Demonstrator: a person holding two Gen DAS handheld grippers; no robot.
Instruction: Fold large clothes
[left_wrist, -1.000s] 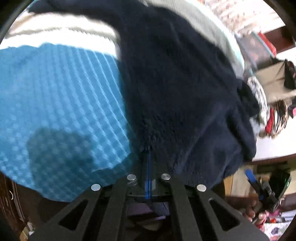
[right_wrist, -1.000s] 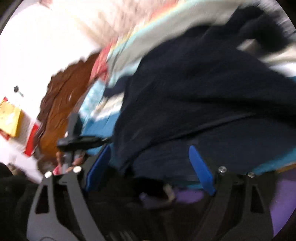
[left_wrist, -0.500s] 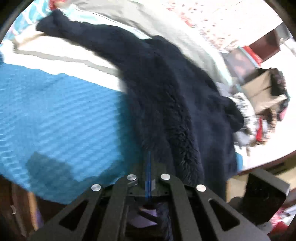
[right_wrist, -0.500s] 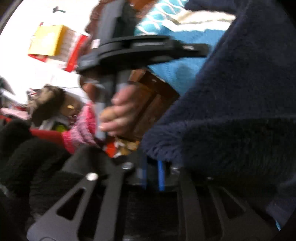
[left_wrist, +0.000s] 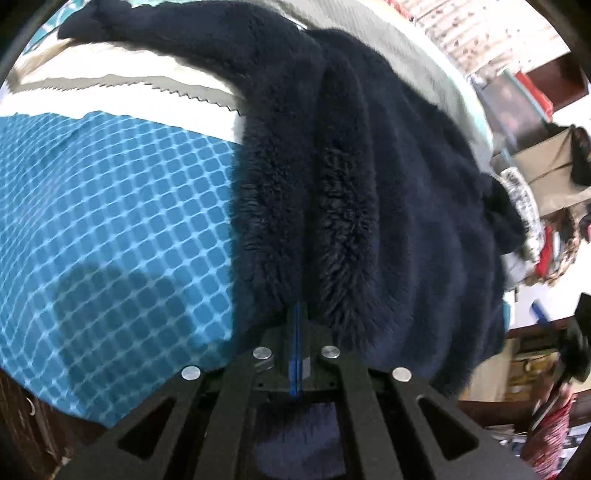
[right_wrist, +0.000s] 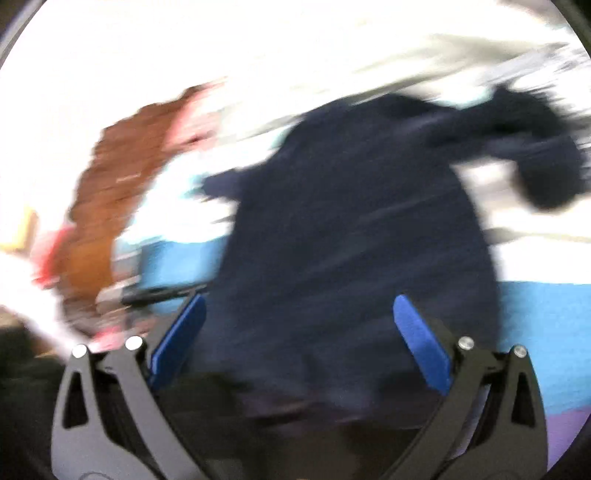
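A large dark navy fleece garment (left_wrist: 369, 177) lies on a bed with a blue checked cover (left_wrist: 110, 229). My left gripper (left_wrist: 297, 314) is shut on the garment's near edge, which bunches into two fuzzy folds above the pads. In the blurred right wrist view the same garment (right_wrist: 351, 240) spreads across the bed, one sleeve reaching to the upper right. My right gripper (right_wrist: 299, 321) is open and empty, its blue pads wide apart just above the garment's near edge.
A cream and grey striped blanket (left_wrist: 122, 77) lies beyond the blue cover. A cardboard box (left_wrist: 535, 177) and a clutter of clothes stand at the right. A brown wooden headboard (right_wrist: 110, 192) shows at the left in the right wrist view.
My right gripper was shut on the garment half a second ago and has let go, opened and pulled back. My left gripper keeps its hold; the edge has bunched more.
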